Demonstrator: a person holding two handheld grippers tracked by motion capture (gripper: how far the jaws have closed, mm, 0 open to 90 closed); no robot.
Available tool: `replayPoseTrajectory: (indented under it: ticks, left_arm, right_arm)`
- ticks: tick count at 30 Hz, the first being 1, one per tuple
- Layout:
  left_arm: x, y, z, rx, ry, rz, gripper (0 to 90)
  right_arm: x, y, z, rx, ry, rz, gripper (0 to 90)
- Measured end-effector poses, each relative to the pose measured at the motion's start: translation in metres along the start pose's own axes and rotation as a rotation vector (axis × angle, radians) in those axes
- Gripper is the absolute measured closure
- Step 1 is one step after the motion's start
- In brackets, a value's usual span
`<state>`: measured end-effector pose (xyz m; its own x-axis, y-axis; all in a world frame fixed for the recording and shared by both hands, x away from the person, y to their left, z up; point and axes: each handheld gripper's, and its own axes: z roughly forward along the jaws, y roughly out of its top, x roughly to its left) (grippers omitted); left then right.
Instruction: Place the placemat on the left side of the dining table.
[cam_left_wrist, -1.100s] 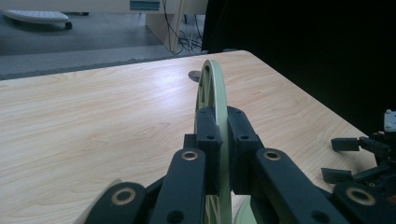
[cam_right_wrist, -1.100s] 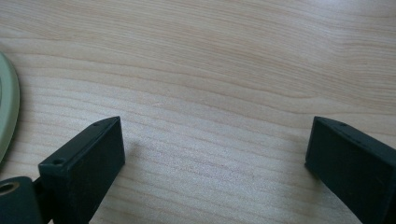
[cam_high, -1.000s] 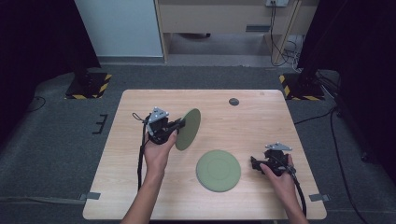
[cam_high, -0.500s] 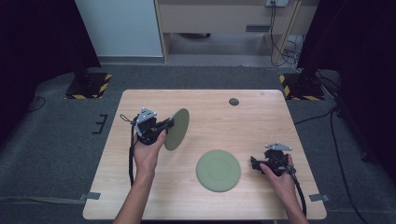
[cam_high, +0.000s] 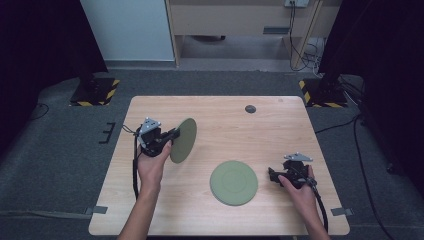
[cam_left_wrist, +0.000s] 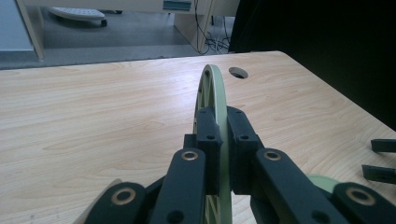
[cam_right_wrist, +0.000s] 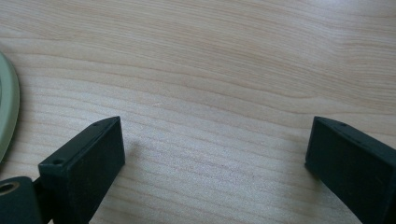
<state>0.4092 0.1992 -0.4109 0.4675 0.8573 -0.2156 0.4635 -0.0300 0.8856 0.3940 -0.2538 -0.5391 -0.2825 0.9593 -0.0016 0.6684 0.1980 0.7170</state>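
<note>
plate (cam_high: 183, 140) — pale green, round, on edge | left claw (cam_high: 172, 135) grasping it | right claw (cam_high: 272, 174) released

Pale green round plate (cam_high: 183, 140) on edge above table, left side; second plate (cam_high: 233, 182) flat

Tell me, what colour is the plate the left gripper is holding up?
Pale green plate, clearest in the high view.

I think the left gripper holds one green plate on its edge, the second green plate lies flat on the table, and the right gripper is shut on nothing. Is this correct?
Not quite: the right gripper is open, its jaws standing wide apart over bare table in the right gripper view. The rest holds: the left gripper clamps one green plate on edge, and the second green plate lies flat.
</note>
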Motion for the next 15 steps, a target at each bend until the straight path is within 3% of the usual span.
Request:
replayPoseTrajectory:
  ticks: [15]
  left_arm:
    - [0.014,-0.007,-0.007,0.003,0.025,-0.013,85.3]
  right_arm:
    - [0.000,0.000,0.000,0.001,-0.001,0.002,4.8]
